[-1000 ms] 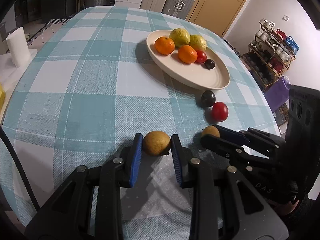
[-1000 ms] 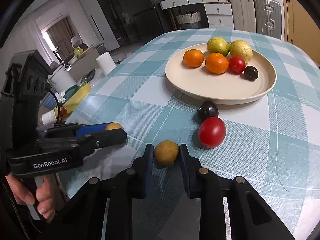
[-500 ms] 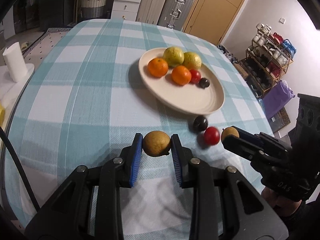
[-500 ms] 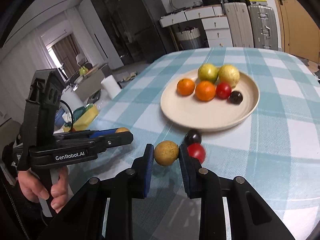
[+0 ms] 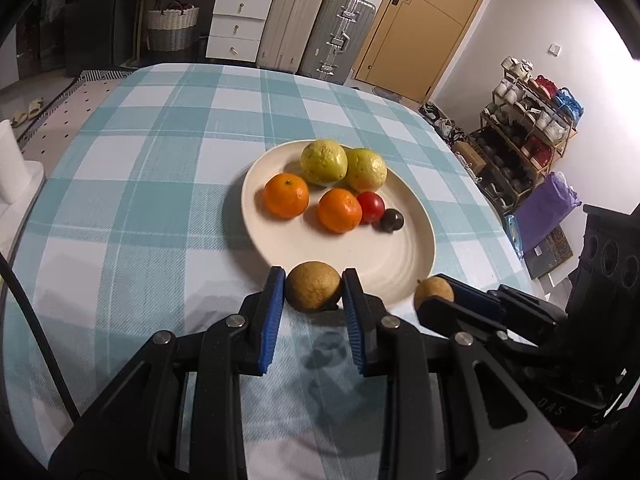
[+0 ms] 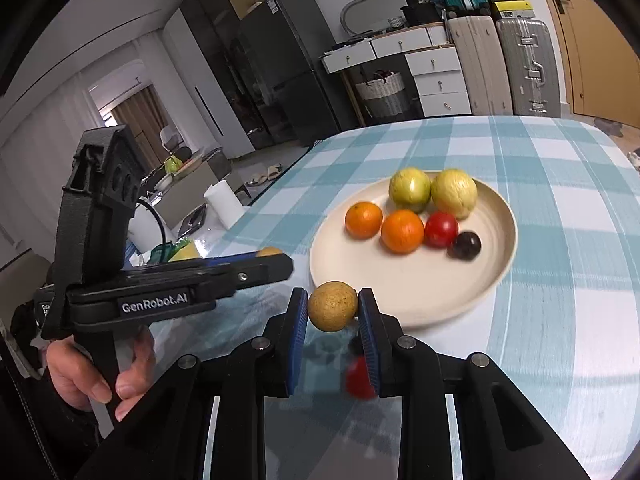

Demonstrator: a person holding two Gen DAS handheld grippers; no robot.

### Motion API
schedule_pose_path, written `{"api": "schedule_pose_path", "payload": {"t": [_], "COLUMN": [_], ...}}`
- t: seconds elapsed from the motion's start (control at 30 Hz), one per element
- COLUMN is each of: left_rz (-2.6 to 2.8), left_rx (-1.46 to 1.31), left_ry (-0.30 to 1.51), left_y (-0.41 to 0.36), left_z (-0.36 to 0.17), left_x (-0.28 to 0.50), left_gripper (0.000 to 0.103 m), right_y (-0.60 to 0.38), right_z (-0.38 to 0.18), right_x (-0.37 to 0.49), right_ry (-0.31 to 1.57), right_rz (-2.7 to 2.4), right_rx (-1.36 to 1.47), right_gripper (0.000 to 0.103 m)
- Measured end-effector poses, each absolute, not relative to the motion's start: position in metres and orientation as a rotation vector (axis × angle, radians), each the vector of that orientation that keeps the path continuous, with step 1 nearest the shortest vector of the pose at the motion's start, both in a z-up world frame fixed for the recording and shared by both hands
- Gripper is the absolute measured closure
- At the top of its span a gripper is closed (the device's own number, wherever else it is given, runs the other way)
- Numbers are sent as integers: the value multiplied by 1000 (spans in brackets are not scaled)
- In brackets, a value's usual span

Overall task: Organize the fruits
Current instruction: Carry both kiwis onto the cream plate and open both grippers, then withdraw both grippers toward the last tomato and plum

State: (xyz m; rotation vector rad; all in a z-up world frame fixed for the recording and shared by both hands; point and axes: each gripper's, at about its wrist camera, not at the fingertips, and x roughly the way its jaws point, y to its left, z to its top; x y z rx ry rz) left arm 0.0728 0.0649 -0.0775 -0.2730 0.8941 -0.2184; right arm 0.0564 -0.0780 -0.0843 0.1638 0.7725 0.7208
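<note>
Left gripper (image 6: pixel 276 258), side lettered "GenRobot.AI": jaws clamped on a brown fruit (image 5: pixel 313 286). Right gripper (image 6: pixel 333 308): jaws clamped on a speckled brown fruit (image 6: pixel 332 306), above the plate (image 6: pixel 400 280) rim.

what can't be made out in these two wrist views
- Red fruit on the table: right wrist view, blurred, partly behind the right gripper.
- Dark fruit beside it: only a sliver shows.
- Left gripper: its brown fruit mostly covered by a finger.
- Shelf items: left wrist view, too small.
</note>
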Motion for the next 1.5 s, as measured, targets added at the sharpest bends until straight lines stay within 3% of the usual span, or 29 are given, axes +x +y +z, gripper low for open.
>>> {"api": "schedule_pose_path", "payload": {"t": [0.83,0.9,0.97,1.4,1.5], "left_rz": [-238,-236,-231,-230,-232], "left_rx": [-394,-393,-391,-372,-360], "left_ry": [980,978,975,965,964], "left_y": [83,84,85,80,76], "left_z": [-107,-107,-106,-99,-97], "left_x": [147,148,147,128,121], "left_gripper": [77,77,77,77,77], "right_y": [-42,-39,-39,-58,-64], "right_z": [-113,-113,-111,-94,-89], "right_x": [129,131,129,119,115], "right_ry": [875,875,855,797,785], "right_rz": [707,699,697,632,614], "right_rx": [105,91,89,112,117], "right_gripper": [76,68,52,50,38]}}
